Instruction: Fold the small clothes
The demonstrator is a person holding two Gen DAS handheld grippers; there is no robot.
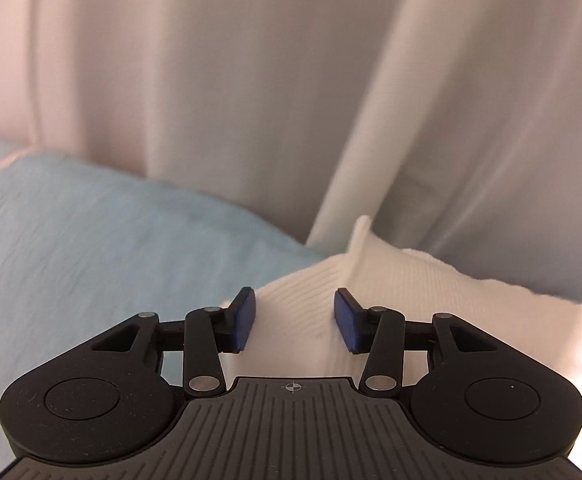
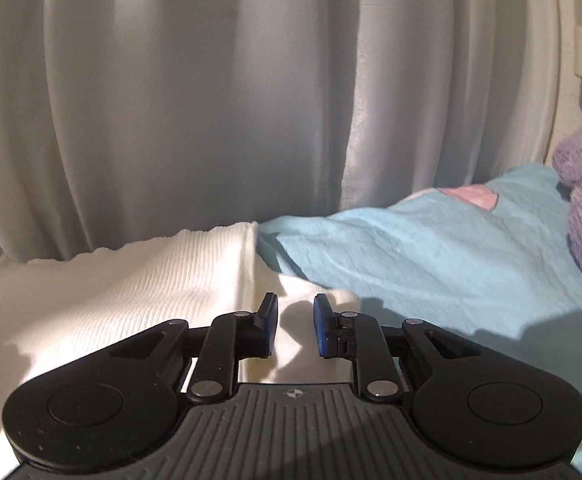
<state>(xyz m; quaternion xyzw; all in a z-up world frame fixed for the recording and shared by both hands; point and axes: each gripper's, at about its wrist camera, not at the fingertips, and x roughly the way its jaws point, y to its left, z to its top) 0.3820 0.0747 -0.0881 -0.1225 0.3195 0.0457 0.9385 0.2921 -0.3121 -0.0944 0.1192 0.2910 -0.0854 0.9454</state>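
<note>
Blue bedsheet (image 2: 431, 264): white ribbed garment (image 2: 131, 280) lies directly beneath both claws; left gripper (image 1: 295, 320) and right gripper (image 2: 296, 324) open, empty, straddling raised folds.

Your left tool (image 1: 294, 322) and right tool (image 2: 296, 326) look alike: matte black plastic, a ribbed grey-black deck with a small white crosshair mark at its front edge, a round domed disc on each side, slim linkage arms pinned with silver rivets, and dark blue pads (image 1: 246, 322) on the fingertips.
</note>
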